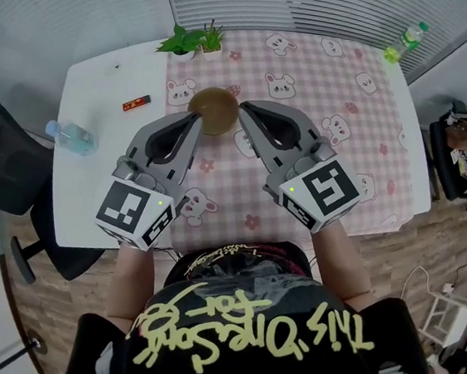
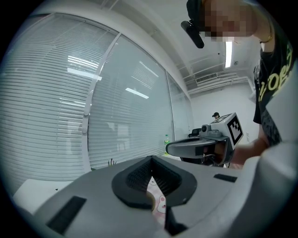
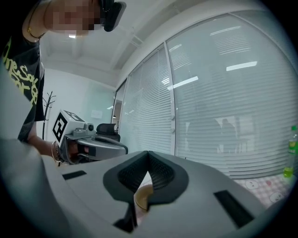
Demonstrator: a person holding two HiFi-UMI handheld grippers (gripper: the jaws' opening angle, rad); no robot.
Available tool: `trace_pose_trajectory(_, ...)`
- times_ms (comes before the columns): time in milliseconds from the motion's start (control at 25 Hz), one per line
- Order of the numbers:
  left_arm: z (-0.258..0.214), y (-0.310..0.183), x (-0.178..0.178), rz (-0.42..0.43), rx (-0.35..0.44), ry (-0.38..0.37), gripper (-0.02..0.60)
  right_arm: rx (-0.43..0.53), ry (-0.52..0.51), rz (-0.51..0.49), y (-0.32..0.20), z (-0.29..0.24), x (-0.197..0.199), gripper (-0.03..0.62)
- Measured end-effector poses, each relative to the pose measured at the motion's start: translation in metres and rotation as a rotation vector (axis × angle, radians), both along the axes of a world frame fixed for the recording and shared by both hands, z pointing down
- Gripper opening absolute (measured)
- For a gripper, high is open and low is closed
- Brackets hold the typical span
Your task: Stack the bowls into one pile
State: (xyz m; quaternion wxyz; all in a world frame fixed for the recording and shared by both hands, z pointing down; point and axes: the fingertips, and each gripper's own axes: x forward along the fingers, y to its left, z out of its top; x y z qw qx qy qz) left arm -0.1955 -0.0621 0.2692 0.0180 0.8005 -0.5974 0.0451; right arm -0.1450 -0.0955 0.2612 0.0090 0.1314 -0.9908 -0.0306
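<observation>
Head view: nearest us, we hold the left hand-held gripper (image 1: 199, 119) and the right hand-held gripper (image 1: 243, 108) level above the bench (image 1: 103, 83). Each has its jaws pressed together on nothing. Just past their tips, the brown bowls (image 1: 214, 110) sit as one pile on the checked cloth (image 1: 343, 111), toward the bench's far edge. We judge stacking finished, so nothing needs gripping. A plant (image 1: 187, 41) marks the far edge.

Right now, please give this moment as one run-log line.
left gripper: shut, empty | right gripper: shut, empty | round olive-brown bowl: on pink checked cloth, near both gripper tips | other bowls: none visible
</observation>
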Motion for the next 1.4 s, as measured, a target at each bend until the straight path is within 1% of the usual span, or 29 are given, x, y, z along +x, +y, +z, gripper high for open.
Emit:
trace_pose_trajectory(200, 0.002, -0.001, -0.002, -0.007, -0.004, 0.004, -0.003, 0.009, 0.012, 0.021, -0.003, 0.0, 0.002, 0.002)
trace_pose_trajectory(760, 0.006, -0.002, -0.003, -0.014, -0.009, 0.006, -0.003, 0.018, 0.04, 0.034, -0.003, 0.007, 0.0, 0.002)
trace_pose_trajectory(1040, 0.009, -0.001, -0.007, -0.032, -0.02, 0.01, -0.003, 0.009, 0.037, 0.033, -0.004, 0.007, 0.0, 0.002)
trace_pose_trajectory(1400, 0.012, -0.002, -0.008, -0.033, -0.03, 0.007, -0.003, 0.0, 0.044, 0.038, -0.005, 0.01, 0.001, 0.002)
